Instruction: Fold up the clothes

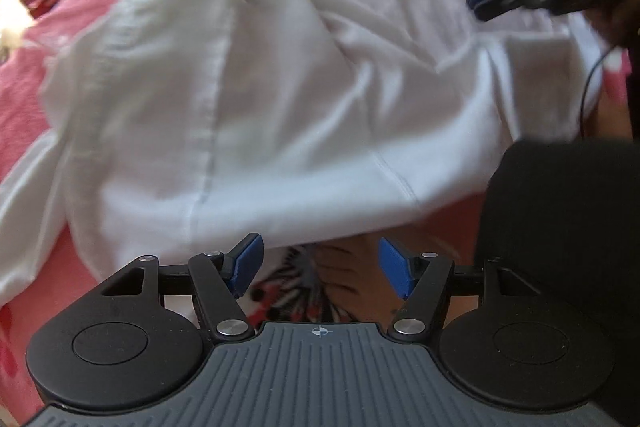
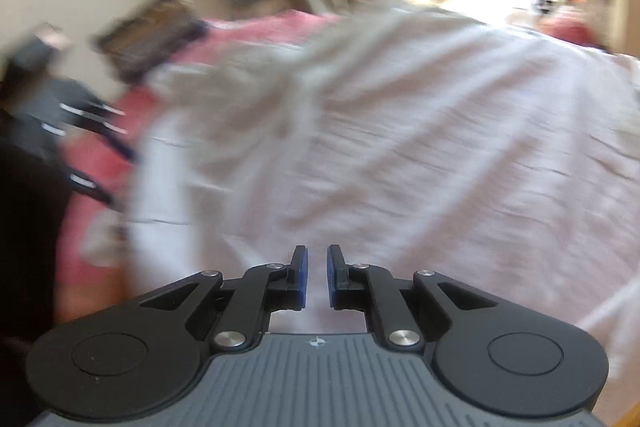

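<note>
The white shirt (image 1: 248, 99) lies rumpled across the pink bed (image 1: 24, 95), filling mid-frame, folding barely begun. Left tongs (image 1: 318, 265) gape wide, empty; right tongs (image 2: 317, 275) stand nearly closed, apparently holding nothing.

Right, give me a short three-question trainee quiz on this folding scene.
1. True or false: the left hand-held gripper has cloth between its fingers.
2. What colour is the garment? A) black B) white C) green
3. Fill in: the garment lies on a ____ bedcover.

Key: 1 false, its jaws stand open over the patterned cover just short of the hem. 2 B. 3 pink.
</note>
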Motion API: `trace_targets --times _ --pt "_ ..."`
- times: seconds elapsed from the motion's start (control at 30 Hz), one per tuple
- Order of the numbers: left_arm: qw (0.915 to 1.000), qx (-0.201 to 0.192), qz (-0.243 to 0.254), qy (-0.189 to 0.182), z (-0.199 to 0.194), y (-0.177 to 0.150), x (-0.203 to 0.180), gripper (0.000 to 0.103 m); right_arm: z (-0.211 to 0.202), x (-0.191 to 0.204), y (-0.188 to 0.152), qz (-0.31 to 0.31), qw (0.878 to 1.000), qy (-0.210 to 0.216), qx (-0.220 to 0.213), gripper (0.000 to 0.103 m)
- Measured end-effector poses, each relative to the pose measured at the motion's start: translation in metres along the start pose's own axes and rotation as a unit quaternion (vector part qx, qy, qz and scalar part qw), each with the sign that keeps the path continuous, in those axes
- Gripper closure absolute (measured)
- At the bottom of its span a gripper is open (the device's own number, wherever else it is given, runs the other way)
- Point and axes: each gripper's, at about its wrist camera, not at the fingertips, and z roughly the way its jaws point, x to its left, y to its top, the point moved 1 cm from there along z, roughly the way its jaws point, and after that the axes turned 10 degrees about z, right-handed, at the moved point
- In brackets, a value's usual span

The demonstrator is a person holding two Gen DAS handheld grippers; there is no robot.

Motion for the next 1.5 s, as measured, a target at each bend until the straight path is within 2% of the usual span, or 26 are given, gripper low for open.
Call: trace_targets --times 0.07,0.13,0.17,0.23,0.3,0.37,0.5,0.63,0.8,1.0,1.13,1.3,1.4,1.5 --pt "0.9999 0.001 -0.002 -0.012 0.004 0.0 -0.001 0.039 0.003 0.02 -0.003 -0.025 0.996 0.073 0.035 0.09" --pt "0.9997 0.0 -0.009 -0.023 0.008 0.0 0.001 0.039 0.016 0.047 -0.01 -0.065 0.984 0.141 0.091 0.09" --pt "0.9997 -0.001 -0.011 -0.022 0.01 0.001 0.001 0.039 0.025 0.062 -0.015 -0.087 0.975 0.166 0.122 0.089" --pt "0.9998 -0.005 -0.015 -0.013 0.015 0.004 0.001 0.039 0.045 0.086 -0.031 -0.131 0.961 0.18 0.164 0.089" --pt "0.9995 -0.019 -0.024 0.004 0.016 0.01 0.004 0.039 0.063 0.099 -0.045 -0.18 0.953 0.157 0.184 0.089" --pt "0.9983 -0.046 -0.035 0.011 0.013 0.016 0.007 0.038 0.074 0.096 -0.048 -0.202 0.96 0.1 0.167 0.089" --pt "0.9941 -0.085 -0.067 0.012 0.017 0.026 0.014 0.038 0.076 0.067 -0.03 -0.152 0.981 0.022 0.119 0.089" --pt "0.9932 -0.096 -0.065 0.011 0.02 0.028 0.009 0.038 0.068 0.044 -0.016 -0.102 0.992 -0.02 0.077 0.089" --pt "0.997 -0.076 -0.002 0.017 0.01 0.022 -0.004 0.038 0.065 0.034 -0.012 -0.067 0.996 -0.033 0.057 0.09" --pt "0.9954 -0.057 0.073 0.025 0.028 0.031 -0.033 0.038 0.07 0.008 0.011 0.02 0.999 -0.023 0.045 0.09" --pt "0.9862 -0.042 0.153 0.047 0.045 0.04 -0.055 0.038 0.068 -0.006 0.015 0.061 0.997 -0.015 0.046 0.09" --pt "0.9612 -0.011 0.26 0.091 0.064 0.043 -0.077 0.038 0.071 -0.006 0.017 0.065 0.997 -0.015 0.046 0.09" --pt "0.9575 -0.015 0.274 0.089 0.063 0.042 -0.077 0.045 0.072 -0.007 0.018 0.068 0.997 -0.013 0.047 0.09" --pt "0.9593 -0.02 0.269 0.083 0.059 0.04 -0.075 0.062 0.073 -0.007 0.018 0.07 0.996 -0.01 0.048 0.09"
